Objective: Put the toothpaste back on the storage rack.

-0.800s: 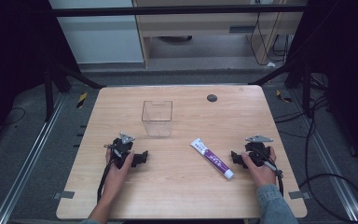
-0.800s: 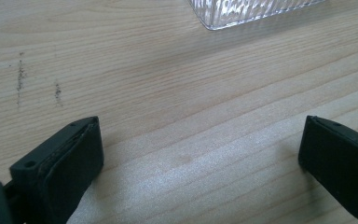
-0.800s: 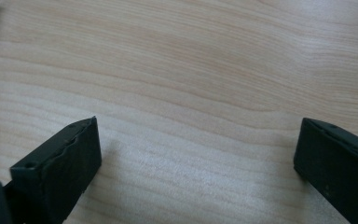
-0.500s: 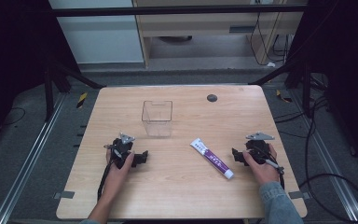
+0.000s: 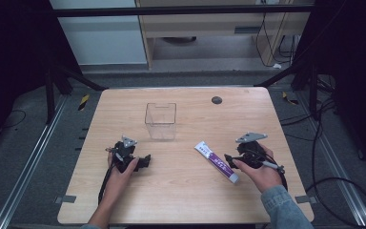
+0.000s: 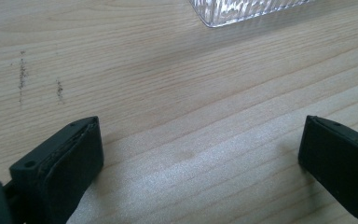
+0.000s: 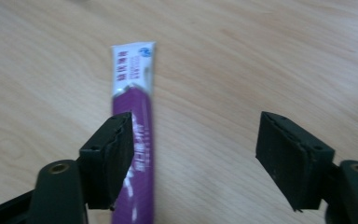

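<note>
Right tool hovers at the purple toothpaste tube, jaws spread wide, the tube lying flat on the counter just inside one jaw, not gripped. Left tool rests on the counter near the clear plastic box, jaws wide apart with nothing between them.

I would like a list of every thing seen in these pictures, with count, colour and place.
tube: one, purple and white, lying on the table toward the right, its length between the open jaws of the right tool.
box: one, clear, upright at the table's middle.
disc: one, dark, small, near the table's far edge.
table: one, light wood.
left tool: one, black, jaws open, over bare wood toward the left.
right tool: one, black, beside the tube.
hands: two, each holding a tool, at the near side.
</note>
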### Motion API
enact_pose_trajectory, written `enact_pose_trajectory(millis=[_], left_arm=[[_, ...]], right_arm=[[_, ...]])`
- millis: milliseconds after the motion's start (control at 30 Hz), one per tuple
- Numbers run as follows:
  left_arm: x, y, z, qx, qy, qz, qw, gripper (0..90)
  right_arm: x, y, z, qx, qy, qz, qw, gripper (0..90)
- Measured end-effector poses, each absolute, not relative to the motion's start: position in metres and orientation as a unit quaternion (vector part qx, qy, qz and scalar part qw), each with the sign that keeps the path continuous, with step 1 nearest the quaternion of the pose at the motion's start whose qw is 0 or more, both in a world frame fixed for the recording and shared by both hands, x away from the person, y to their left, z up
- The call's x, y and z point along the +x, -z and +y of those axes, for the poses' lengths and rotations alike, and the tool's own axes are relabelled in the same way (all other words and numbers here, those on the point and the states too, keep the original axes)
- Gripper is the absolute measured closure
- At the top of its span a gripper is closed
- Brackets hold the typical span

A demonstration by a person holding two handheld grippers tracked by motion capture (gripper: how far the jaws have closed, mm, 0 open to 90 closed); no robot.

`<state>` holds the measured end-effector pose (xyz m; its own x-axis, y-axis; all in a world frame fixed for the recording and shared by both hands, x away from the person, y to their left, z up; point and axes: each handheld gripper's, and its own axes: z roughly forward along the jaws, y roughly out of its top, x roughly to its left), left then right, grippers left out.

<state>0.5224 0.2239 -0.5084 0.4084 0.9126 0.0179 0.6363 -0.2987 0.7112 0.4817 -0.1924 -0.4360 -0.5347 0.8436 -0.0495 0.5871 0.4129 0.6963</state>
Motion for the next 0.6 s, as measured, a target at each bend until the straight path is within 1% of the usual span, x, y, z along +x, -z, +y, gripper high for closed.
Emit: enact_pose_trajectory(millis=[67, 167, 300, 433, 600], left_arm=[[0.522, 0.508, 0.224, 0.776, -0.216, 0.499, 0.319, 0.0], [0.522, 0.508, 0.224, 0.776, -0.217, 0.499, 0.319, 0.0], [0.522, 0.508, 0.224, 0.776, -0.217, 0.499, 0.318, 0.0], [0.522, 0.508, 0.224, 0.776, -0.217, 0.499, 0.317, 0.0], [0.523, 0.508, 0.224, 0.776, -0.218, 0.5, 0.318, 0.0]], right_arm=[[0.483, 0.435, -0.186, 0.427, -0.309, 0.825, 0.201, 31.8], [0.484, 0.433, -0.18, 0.416, -0.303, 0.835, 0.196, 32.2], [0.489, 0.432, -0.166, 0.395, -0.283, 0.856, 0.175, 33.3], [0.493, 0.434, -0.158, 0.398, -0.275, 0.86, 0.161, 35.1], [0.498, 0.439, -0.149, 0.385, -0.26, 0.871, 0.157, 37.3]])
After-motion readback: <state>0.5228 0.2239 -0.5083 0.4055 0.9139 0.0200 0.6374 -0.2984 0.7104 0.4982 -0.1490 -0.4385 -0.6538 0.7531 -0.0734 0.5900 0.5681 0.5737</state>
